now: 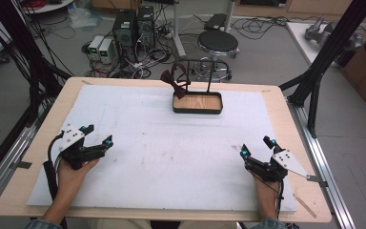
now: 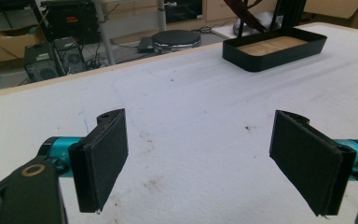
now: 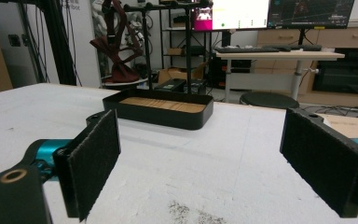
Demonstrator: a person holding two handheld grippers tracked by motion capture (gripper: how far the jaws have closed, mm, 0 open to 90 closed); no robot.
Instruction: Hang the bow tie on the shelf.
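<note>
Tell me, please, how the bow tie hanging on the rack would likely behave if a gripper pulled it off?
The bow tie looks like soft cloth that drapes from the rack, so it would probably flop and sag. It seems light. Its loops might snag on the bar, and the tray could shift.

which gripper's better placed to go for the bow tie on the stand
Left, marginally. The bow tie hangs off the stand's left end, above the tray, on the side of the left gripper. The right gripper is equally open but across the tray.
</note>
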